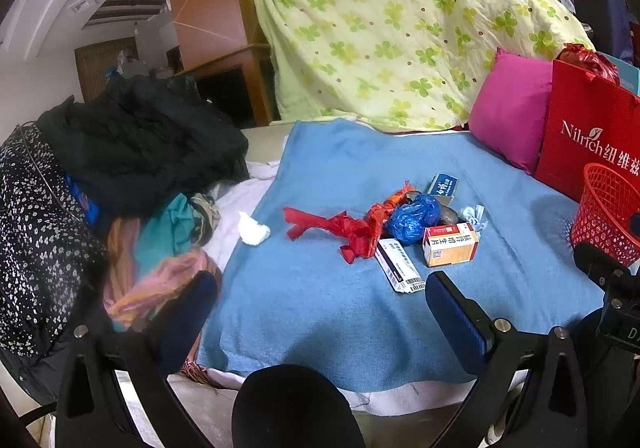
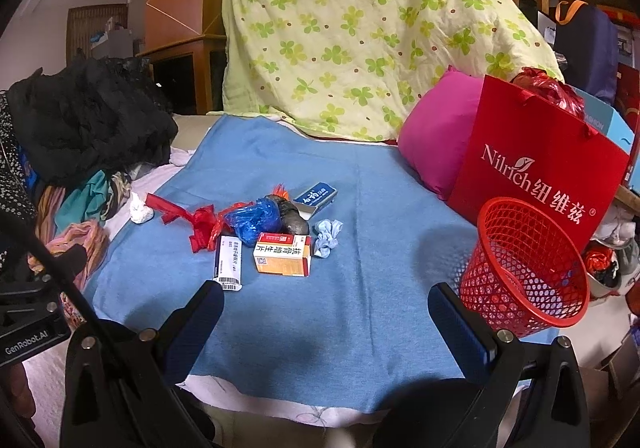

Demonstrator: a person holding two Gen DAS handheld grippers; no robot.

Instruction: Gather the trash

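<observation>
Left claw (image 1: 320, 312) and right claw (image 2: 326, 314) both wide apart, empty; trash pile (image 2: 276, 232) beyond.

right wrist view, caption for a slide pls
Open hand-held gripper facing scattered trash on a blue blanket, red basket alongside.

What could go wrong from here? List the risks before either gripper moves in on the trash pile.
1. The red mesh basket stands tilted at the edge of the blue cloth; dropping something on its rim might tip it over.
2. The red ribbon is tangled with the blue plastic bag, so pulling one may drag the other.
3. The white tissue ball lies beside the pile of clothes; the left gripper, now open, could snag fabric.
</observation>
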